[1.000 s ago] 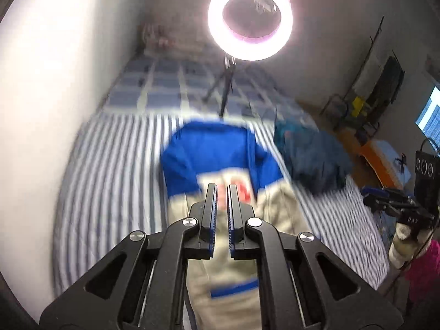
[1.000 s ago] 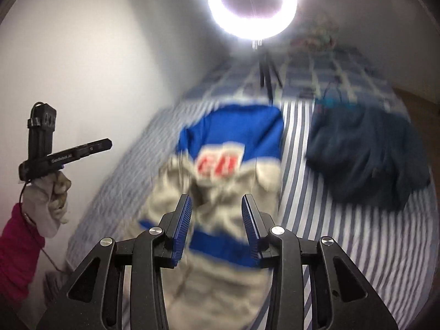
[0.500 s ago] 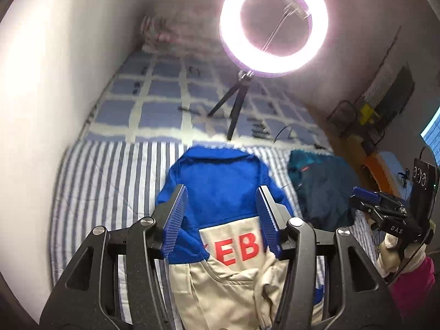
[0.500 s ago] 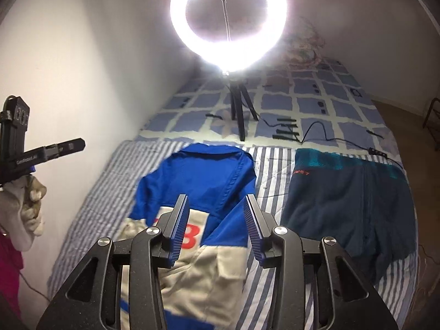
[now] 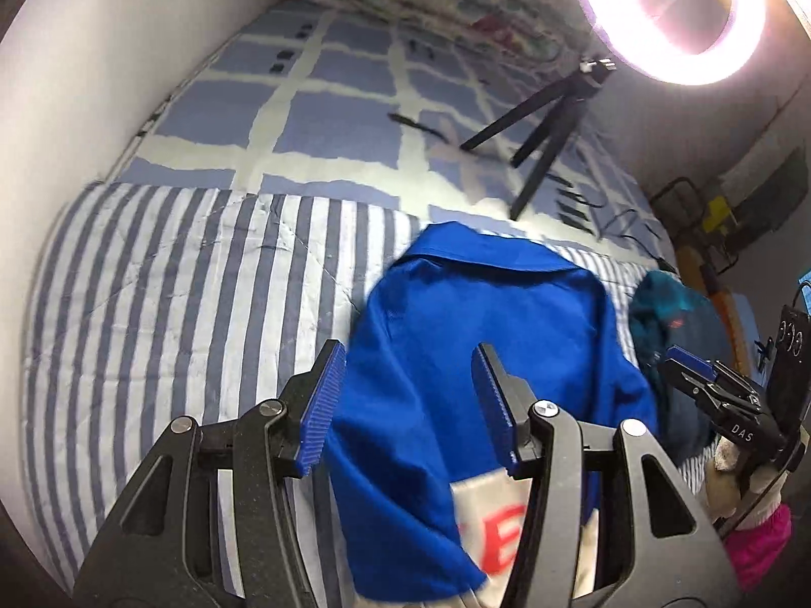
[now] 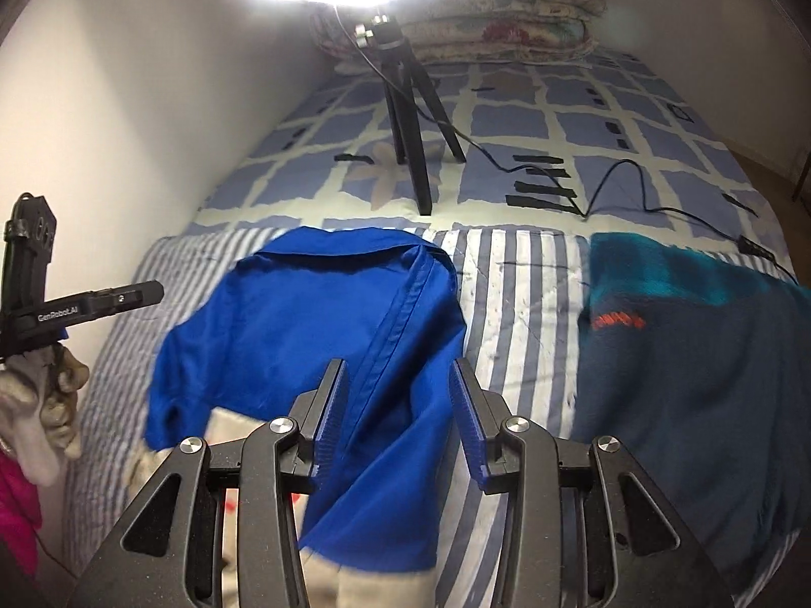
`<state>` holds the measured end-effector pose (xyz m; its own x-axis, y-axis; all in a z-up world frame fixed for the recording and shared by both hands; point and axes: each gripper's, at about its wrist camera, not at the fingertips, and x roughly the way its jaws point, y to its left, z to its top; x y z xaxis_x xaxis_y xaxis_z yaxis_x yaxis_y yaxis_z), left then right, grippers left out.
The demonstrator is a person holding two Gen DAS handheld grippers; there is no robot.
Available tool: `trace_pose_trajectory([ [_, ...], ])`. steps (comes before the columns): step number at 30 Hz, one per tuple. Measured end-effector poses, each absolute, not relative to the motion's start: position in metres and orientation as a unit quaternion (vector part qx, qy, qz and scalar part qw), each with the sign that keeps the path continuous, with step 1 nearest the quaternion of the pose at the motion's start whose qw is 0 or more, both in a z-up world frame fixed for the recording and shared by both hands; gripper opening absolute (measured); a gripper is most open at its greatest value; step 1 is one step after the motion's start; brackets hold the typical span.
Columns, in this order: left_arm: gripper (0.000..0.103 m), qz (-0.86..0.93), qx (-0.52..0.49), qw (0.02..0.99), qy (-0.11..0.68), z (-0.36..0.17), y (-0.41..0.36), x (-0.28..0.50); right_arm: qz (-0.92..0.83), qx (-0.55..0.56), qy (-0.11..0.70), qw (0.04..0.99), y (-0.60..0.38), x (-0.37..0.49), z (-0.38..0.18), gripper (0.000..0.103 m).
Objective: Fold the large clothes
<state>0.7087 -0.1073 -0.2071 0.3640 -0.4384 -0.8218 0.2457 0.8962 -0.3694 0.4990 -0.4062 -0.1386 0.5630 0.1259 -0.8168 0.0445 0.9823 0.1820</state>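
A blue and cream jacket [image 5: 496, 314] with red letters lies on the striped blanket [image 5: 152, 304], collar toward the far end. In the right wrist view the jacket [image 6: 304, 314] shows its blue front placket and a sleeve. My left gripper [image 5: 408, 354] is open just above the jacket's left shoulder and sleeve, with cloth under the gap and neither pad pressing on it. My right gripper [image 6: 398, 370] is open over the blue placket and right side, gripping nothing. Each gripper also shows at the edge of the other's view, held by a gloved hand [image 6: 40, 405].
A dark navy and teal garment [image 6: 684, 365] lies to the jacket's right. A ring light on a tripod [image 6: 410, 116] stands on the checked sheet [image 6: 512, 121] beyond, with a cable [image 6: 623, 177] trailing. A folded quilt [image 6: 496, 10] is at the bed's head. A wall [image 5: 76, 76] runs along the left.
The left gripper's jaws went from shut to open. Both grippers moved forward and down over the jacket's blue upper part. The jacket, blurred a second ago, now lies still.
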Motion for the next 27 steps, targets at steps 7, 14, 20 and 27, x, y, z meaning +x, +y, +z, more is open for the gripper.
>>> trace_pose_trajectory([
  [7, 0.052, -0.197, -0.084, 0.808, 0.549, -0.247, -0.120, 0.741, 0.004, 0.120, 0.476, 0.871, -0.423, 0.532, -0.173, 0.039],
  [14, 0.010, -0.201, -0.043, 0.809, 0.551, -0.268, -0.143, 0.743, 0.018, 0.141, 0.484, 0.864, -0.424, 0.550, -0.195, 0.039],
  [20, 0.002, -0.210, -0.049, 0.825, 0.522, -0.251, -0.143, 0.730, 0.020, 0.130, 0.464, 0.876, -0.418, 0.543, -0.183, 0.005],
  [27, 0.002, -0.232, -0.066, 0.840, 0.486, -0.202, -0.143, 0.697, 0.025, 0.101, 0.429, 0.897, -0.401, 0.520, -0.137, 0.003],
])
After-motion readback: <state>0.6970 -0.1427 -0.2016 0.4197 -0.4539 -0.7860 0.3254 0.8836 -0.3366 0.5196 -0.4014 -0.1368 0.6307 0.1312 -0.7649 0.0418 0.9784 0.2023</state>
